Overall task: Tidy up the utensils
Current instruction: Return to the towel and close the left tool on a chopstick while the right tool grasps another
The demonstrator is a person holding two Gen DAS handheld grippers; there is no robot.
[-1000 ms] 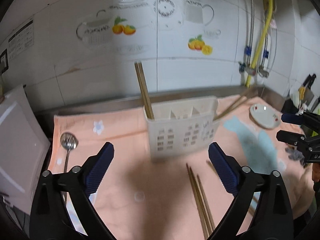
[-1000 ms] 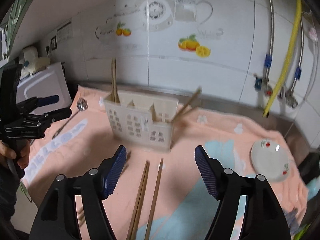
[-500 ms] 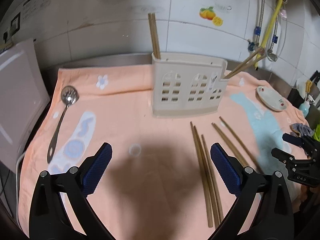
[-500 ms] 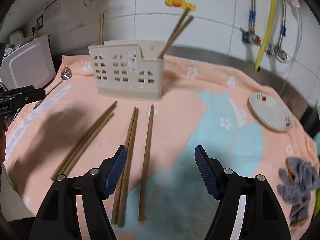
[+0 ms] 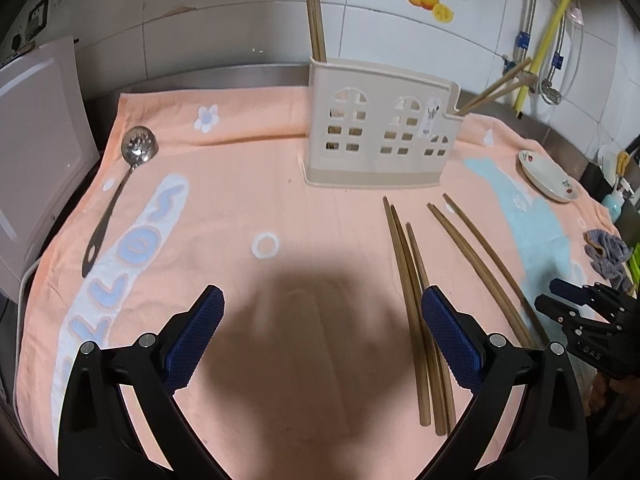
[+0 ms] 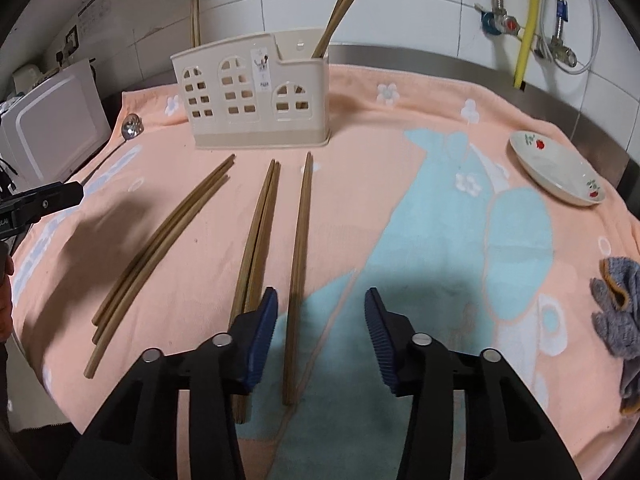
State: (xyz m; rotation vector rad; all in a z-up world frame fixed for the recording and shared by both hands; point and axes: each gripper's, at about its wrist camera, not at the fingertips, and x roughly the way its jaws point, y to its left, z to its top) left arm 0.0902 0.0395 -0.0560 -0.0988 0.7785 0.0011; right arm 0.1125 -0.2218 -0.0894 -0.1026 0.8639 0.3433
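Chopsticks are lying loose on the towel (image 6: pixel 440 168), the single chopstick (image 6: pixel 298 264) sitting between the right gripper (image 6: pixel 320 336)'s closing, still-empty jaws, holder (image 6: pixel 256 100) at 11 o'clock. Risk: the pads are nearing the neighbouring pair (image 6: pixel 260 240), possibly dragging it along. Left gripper (image 5: pixel 320 340) is gaping wide, empty.

A home kitchen: tiled wall (image 6: pixel 420 4) with fruit decals, steel counter (image 6: pixel 500 76), gas hose (image 6: pixel 528 20).
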